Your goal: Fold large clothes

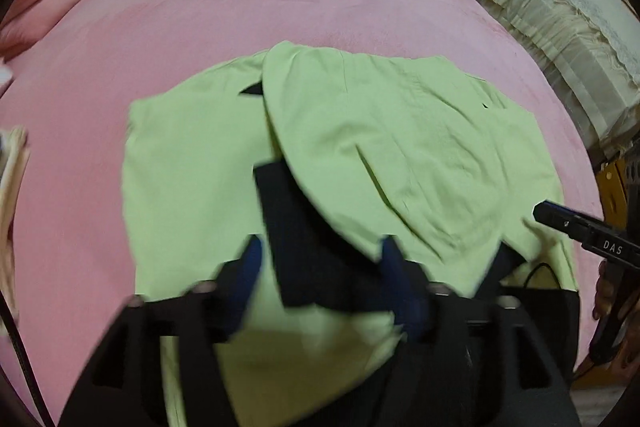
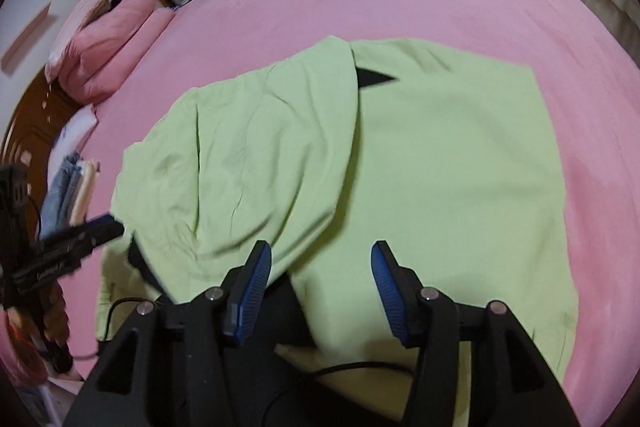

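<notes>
A light green garment [image 1: 400, 147] with black trim lies spread on the pink bed, one side folded over the middle; it also shows in the right wrist view [image 2: 440, 167]. My left gripper [image 1: 320, 259] hovers open over its near edge, above a black panel [image 1: 292, 219], holding nothing. My right gripper [image 2: 320, 263] is open and empty over the near hem. The right gripper's tip shows in the left wrist view [image 1: 548, 213] at the garment's right corner. The left gripper's tip shows in the right wrist view [image 2: 108, 223] at the left corner.
The pink bed sheet [image 1: 240, 7] surrounds the garment. Pink pillows [image 2: 108, 39] lie at the far left. A stack of folded clothes [image 2: 76, 187] sits at the bed's left edge. A cream covered bench [image 1: 560, 27] stands to the right. A thin black cable [image 2: 116, 311] trails over the hem.
</notes>
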The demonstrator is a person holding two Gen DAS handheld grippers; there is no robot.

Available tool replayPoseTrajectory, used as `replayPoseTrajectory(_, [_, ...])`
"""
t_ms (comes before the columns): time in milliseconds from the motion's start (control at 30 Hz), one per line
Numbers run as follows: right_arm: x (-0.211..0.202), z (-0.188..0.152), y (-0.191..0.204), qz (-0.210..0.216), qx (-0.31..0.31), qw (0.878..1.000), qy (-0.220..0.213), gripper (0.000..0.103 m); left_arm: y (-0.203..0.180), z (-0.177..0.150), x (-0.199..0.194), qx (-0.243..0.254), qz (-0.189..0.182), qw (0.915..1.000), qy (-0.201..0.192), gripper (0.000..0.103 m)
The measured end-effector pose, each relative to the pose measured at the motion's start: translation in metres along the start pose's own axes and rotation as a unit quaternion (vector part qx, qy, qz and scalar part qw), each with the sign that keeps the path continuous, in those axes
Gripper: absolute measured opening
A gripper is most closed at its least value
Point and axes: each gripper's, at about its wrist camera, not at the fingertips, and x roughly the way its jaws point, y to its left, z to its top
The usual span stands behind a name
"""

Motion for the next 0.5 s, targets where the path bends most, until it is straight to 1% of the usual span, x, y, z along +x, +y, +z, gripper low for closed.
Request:
replayPoseTrajectory(67, [-0.011,-0.013,0.0,0.01,0.013,1.0,0.001,0.052,0.004,-0.012,-0.016,-0.018,-0.015,0.9997,0.005,0.065])
replayPoseTrajectory(100, [-0.017,-0.02,0.0,0.014,0.013,1.0,0.002,0.052,-0.007,-0.009,-0.017,-0.028,-0.023,0.9993,0.011,0.065])
replayPoseTrajectory(167, [-0.029,-0.03,0.011,0.021,0.013,1.0,-0.003,0.052,-0.016,-0.018,-0.025,-0.063,-0.03,0.9975,0.013,0.064])
replayPoseTrajectory(233, [-0.04,-0.046,0.017,0.043,0.028,0.999,-0.015,0.052,-0.026,-0.024,-0.029,-0.083,-0.034,0.9959,0.007,0.054])
replayPoseTrajectory(267, [-0.038,-0.045,0.022,0.057,0.04,0.997,-0.018,0.052,-0.029,-0.024,-0.029,-0.095,-0.033,0.995,0.007,0.042])
replayPoseTrajectory(300, [-0.037,-0.045,0.023,0.086,0.062,0.994,-0.021,0.047,-0.032,-0.021,-0.025,-0.106,-0.033,0.9938,0.015,0.03])
replayPoseTrajectory(333, [-0.032,-0.046,0.025,0.119,0.085,0.989,-0.02,0.029,-0.036,-0.017,-0.018,-0.115,-0.041,0.9921,0.026,0.024])
replayPoseTrajectory(367, [-0.026,-0.044,0.026,0.145,0.11,0.983,-0.017,0.02,-0.042,-0.011,-0.01,-0.121,-0.052,0.9906,0.034,0.011])
replayPoseTrajectory(400, [-0.015,-0.042,0.026,0.175,0.147,0.974,-0.01,0.006,-0.048,-0.004,0.0,-0.127,-0.065,0.9889,0.043,0.011])
replayPoseTrajectory(433, [-0.003,-0.042,0.026,0.204,0.182,0.962,-0.001,0.002,-0.053,0.004,0.011,-0.13,-0.075,0.9873,0.053,0.011])
replayPoseTrajectory(500, [0.017,-0.039,0.03,0.239,0.213,0.947,0.01,0.0,-0.059,0.02,0.03,-0.13,-0.087,0.9855,0.065,0.01])
